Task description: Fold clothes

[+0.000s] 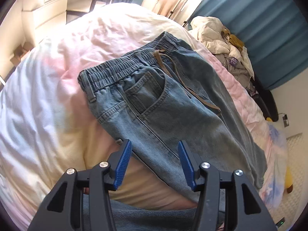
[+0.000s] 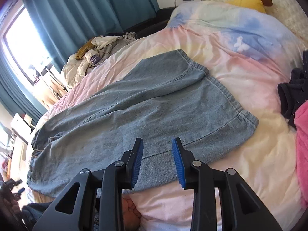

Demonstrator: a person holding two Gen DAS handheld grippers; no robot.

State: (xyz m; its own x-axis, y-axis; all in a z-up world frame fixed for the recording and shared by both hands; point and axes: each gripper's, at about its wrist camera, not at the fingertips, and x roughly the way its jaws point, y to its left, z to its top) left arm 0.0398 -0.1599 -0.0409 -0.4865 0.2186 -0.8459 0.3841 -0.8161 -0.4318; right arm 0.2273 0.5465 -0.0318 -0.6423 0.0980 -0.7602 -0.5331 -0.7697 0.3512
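Note:
A pair of light blue jeans (image 1: 163, 105) lies flat on the pastel duvet (image 1: 48, 96). The left wrist view shows its elastic waistband (image 1: 123, 65), a brown drawstring and a front pocket. My left gripper (image 1: 154, 143) hovers over the upper leg near the jeans' side edge, its blue pads (image 1: 124, 161) apart with nothing pinched. The right wrist view shows the jeans' legs (image 2: 154, 104) and their hems (image 2: 244, 119). Over the near edge of the lower leg, my right gripper (image 2: 157, 140) stands open and holds no cloth.
A heap of white and grey clothes (image 2: 96, 57) lies at the bed's far side by teal curtains (image 2: 86, 5). A dark garment (image 2: 290, 94) and a pink one (image 2: 304, 150) lie right of the hems. A yellow plush toy (image 2: 248, 2) rests near the headboard. A bare foot (image 2: 130, 211) shows below.

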